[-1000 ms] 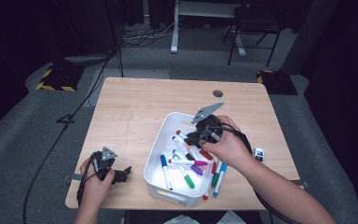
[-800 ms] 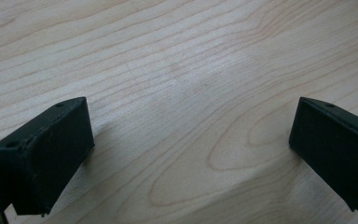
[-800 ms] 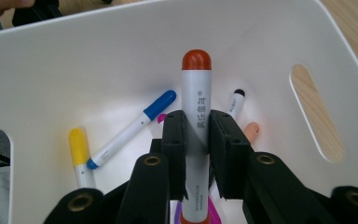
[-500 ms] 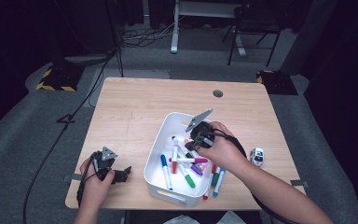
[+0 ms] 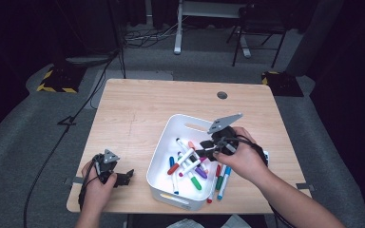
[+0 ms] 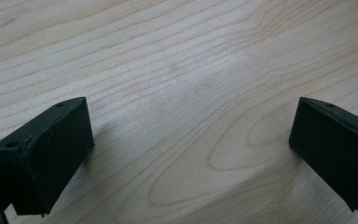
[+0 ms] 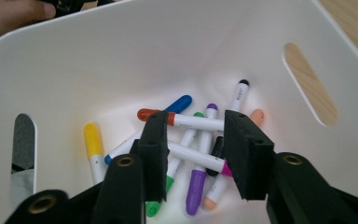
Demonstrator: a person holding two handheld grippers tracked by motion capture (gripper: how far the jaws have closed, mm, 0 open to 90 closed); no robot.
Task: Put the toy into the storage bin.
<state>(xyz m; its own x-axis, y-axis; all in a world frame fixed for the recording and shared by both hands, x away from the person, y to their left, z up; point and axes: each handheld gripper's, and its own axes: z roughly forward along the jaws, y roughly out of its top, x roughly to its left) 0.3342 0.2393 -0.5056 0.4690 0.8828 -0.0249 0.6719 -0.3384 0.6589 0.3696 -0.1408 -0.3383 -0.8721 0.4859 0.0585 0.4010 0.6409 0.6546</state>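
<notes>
Two grippers work over a pale wooden table (image 5: pixel 138 114) ringed by grey carpet. Right gripper (image 7: pixel 196 149) hangs inside the white bin (image 5: pixel 171 142), its jaws just opened partway and gripping nothing; the markers (image 7: pixel 200 123) lie loose directly beneath them. Three more markers (image 5: pixel 221 178) rest outside, beside this hand. Left gripper (image 5: pixel 119 176) sits near the front edge, jaws wide, bare wood ahead
</notes>
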